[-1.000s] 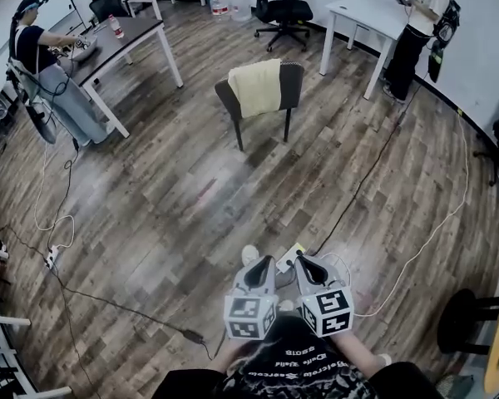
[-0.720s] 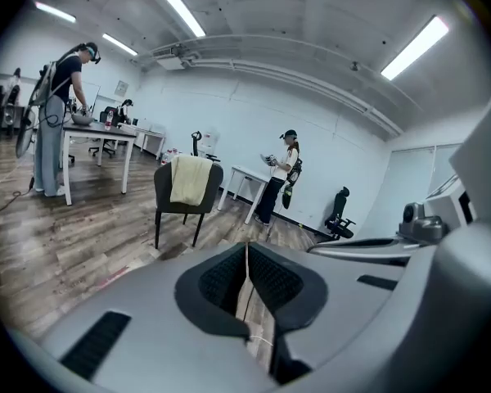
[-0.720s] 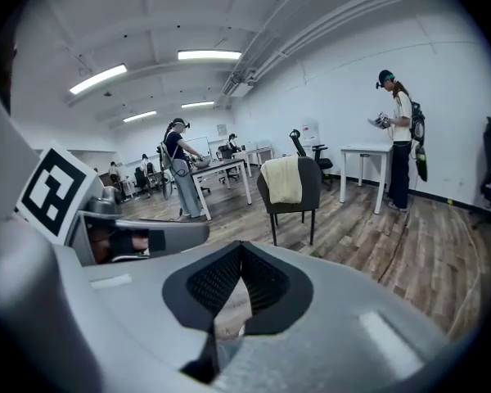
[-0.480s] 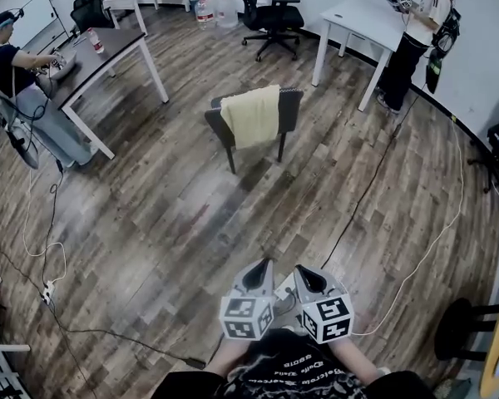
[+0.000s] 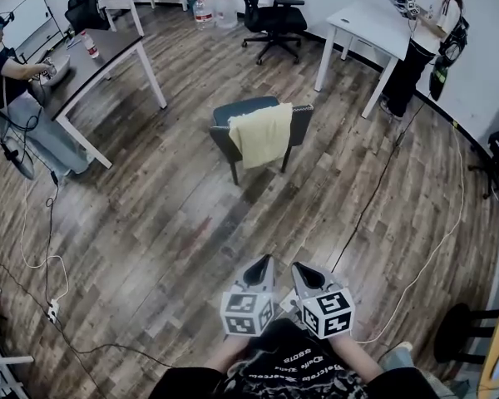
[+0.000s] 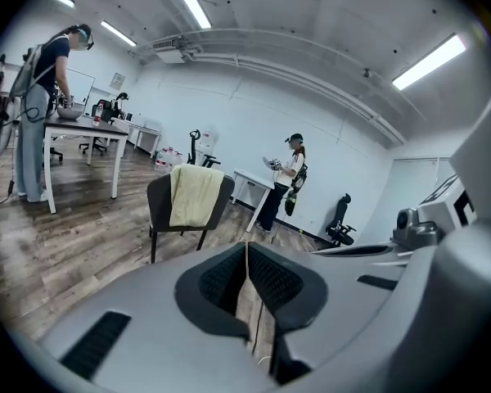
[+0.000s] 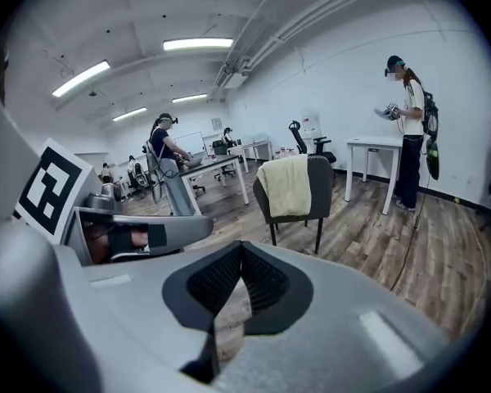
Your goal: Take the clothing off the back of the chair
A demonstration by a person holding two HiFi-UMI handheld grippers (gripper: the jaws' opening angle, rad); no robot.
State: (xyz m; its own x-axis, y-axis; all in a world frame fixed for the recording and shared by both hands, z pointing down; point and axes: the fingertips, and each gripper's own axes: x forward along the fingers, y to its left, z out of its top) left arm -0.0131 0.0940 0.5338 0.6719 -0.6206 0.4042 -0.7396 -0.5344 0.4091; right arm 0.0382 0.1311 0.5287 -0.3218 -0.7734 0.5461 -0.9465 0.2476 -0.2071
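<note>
A pale yellow garment (image 5: 263, 135) hangs over the back of a dark chair (image 5: 224, 127) in the middle of the wooden floor. The garment (image 6: 192, 195) also shows ahead in the left gripper view, and the same garment (image 7: 286, 187) in the right gripper view. My left gripper (image 5: 260, 263) and right gripper (image 5: 303, 268) are held side by side close to my body, well short of the chair. Both are shut with nothing between the jaws.
A black cable (image 5: 368, 198) runs across the floor to the right of the chair. A white desk (image 5: 368, 17) with a person (image 5: 424, 40) stands at the back right. A dark desk (image 5: 100, 61) with a seated person (image 5: 17, 98) is at the left. An office chair (image 5: 270, 15) is behind.
The chair with the garment has come nearer and lower in the head view as I walked toward it. Both grippers stay shut and side by side.
</note>
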